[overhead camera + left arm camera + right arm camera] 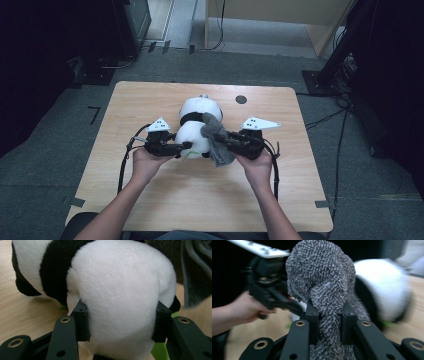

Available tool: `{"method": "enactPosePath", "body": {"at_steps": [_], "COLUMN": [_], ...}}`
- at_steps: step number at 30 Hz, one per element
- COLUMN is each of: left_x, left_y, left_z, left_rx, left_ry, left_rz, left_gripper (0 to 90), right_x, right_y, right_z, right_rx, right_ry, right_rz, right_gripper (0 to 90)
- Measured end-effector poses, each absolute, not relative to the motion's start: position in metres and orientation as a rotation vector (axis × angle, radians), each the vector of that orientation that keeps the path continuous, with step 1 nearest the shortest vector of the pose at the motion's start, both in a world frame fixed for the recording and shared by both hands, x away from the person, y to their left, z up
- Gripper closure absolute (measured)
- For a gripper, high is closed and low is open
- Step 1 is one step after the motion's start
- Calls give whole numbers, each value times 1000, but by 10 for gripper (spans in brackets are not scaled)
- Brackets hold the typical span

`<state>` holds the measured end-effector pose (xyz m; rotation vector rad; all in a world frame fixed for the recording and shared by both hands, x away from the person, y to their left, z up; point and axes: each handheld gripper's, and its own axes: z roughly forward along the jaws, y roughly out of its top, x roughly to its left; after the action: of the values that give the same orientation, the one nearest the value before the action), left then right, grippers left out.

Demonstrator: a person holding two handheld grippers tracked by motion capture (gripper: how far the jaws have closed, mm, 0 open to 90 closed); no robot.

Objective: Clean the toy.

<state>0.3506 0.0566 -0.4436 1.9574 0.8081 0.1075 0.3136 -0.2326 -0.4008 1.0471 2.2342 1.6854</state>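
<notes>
One panda [196,127], one cloth [217,140], both gripped

I see my forearms bare, no sleeves; each gripper [186,146] [223,138] is matte black with brass-ringed holes along its jaw arms, a pale three-cornered plate on top and a black cable looping beside the wrist

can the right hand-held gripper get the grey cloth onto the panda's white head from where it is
Probably yes: the right hand-held gripper grips the grey cloth, which already hangs against the panda, held by the left hand-held gripper; nothing lies between.
</notes>
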Motion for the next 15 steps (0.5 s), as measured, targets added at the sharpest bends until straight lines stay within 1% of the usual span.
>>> {"method": "enactPosePath", "body": {"at_steps": [3,6,8,11,15], "left_x": [348,348,348,347,349], "left_y": [53,55,54,54,58], "left_z": [-442,-442,-441,-441,-439], "left_rx": [1957,1943,1941,1945,1918], "left_ry": [818,841,847,854,871], "left_rz": [124,116,129,143,135], "left_gripper": [472,477,479,483,485], "right_x": [312,310,306,301,297], "right_y": [-214,-207,-203,-193,-179], "right_z": [-410,-418,-422,-427,-435], "right_rx": [969,995,925,817,756], "right_ry": [2268,2271,2260,2304,2391], "right_rz": [1624,1653,1637,1545,1455], "right_gripper": [745,749,751,764,775]}}
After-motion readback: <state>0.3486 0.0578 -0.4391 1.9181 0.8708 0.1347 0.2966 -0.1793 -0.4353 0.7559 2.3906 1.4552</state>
